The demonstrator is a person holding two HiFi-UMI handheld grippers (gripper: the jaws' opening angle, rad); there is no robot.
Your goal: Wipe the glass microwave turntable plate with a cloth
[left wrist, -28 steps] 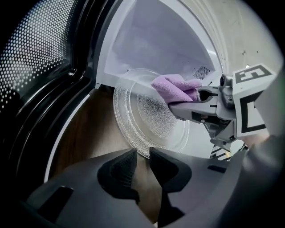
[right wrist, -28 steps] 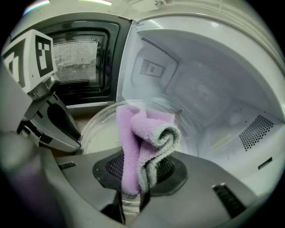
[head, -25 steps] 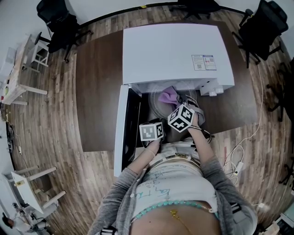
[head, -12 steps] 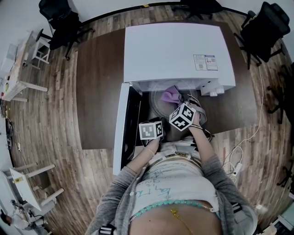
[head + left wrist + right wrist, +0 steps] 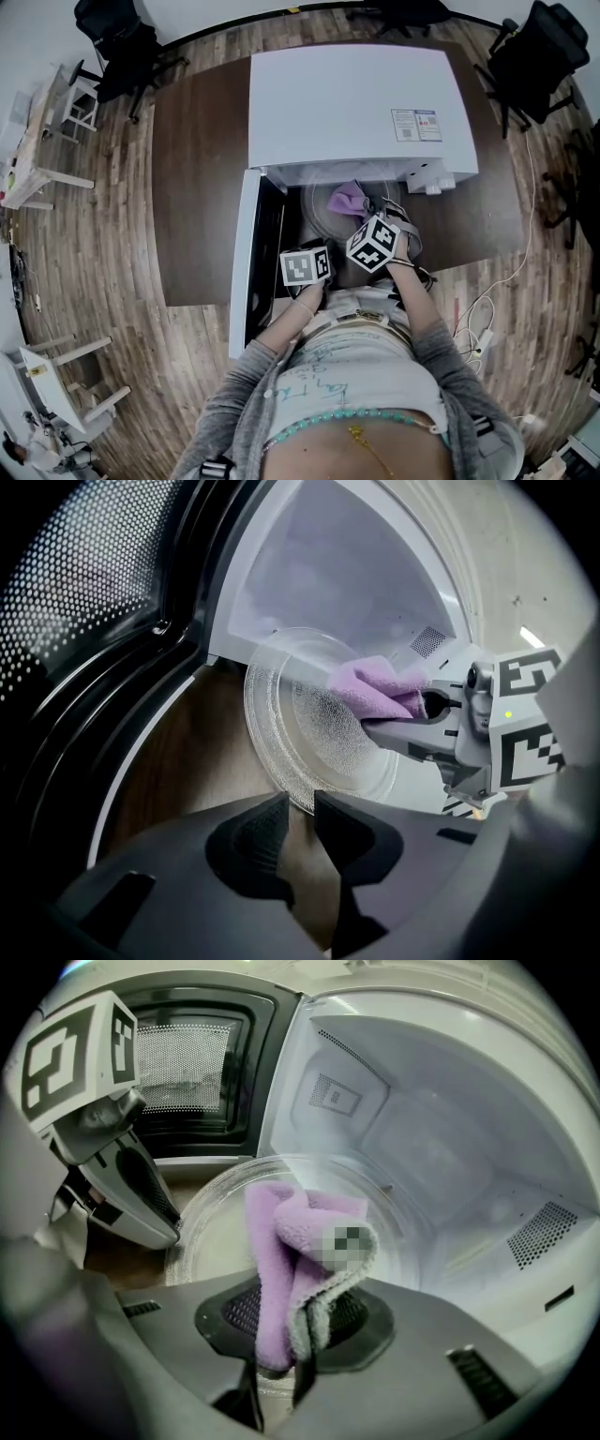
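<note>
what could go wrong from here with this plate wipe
The left gripper grips the glass plate only at its rim, above the wooden table; a firm wipe could lever it loose, and it may fall or crack.
The purple cloth is pinched by one fold in the right gripper; if it slips out, bare jaws could scrape the glass.
</note>
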